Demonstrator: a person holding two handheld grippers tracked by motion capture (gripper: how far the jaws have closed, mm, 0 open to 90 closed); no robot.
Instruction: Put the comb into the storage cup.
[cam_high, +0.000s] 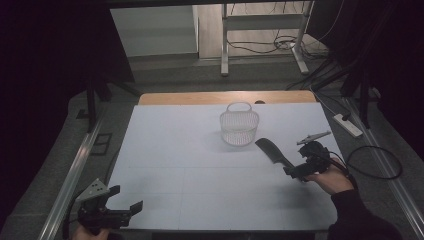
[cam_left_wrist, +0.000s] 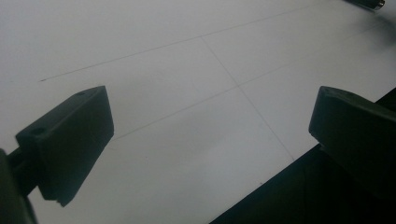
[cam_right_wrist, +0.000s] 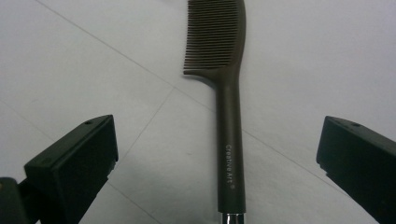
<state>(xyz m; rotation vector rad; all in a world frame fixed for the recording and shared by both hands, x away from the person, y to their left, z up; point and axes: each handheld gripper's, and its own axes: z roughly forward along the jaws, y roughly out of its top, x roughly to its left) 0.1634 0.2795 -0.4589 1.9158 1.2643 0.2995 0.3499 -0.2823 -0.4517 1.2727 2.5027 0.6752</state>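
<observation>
A dark comb lies flat on the white table, right of centre, its teeth end towards a white mesh basket. My right gripper is at the comb's handle end, held by a hand in a dark sleeve. In the right gripper view the comb runs straight up between the two black jaws of the right gripper, which stand open and well clear of the handle on both sides. My left gripper hovers at the table's front left corner, and the left gripper is open with nothing in it.
The basket stands upright near the far middle of the table with its handle up. The table's front edge runs just under the left gripper. Cables, a power strip and metal frame legs lie on the floor beyond and to the right.
</observation>
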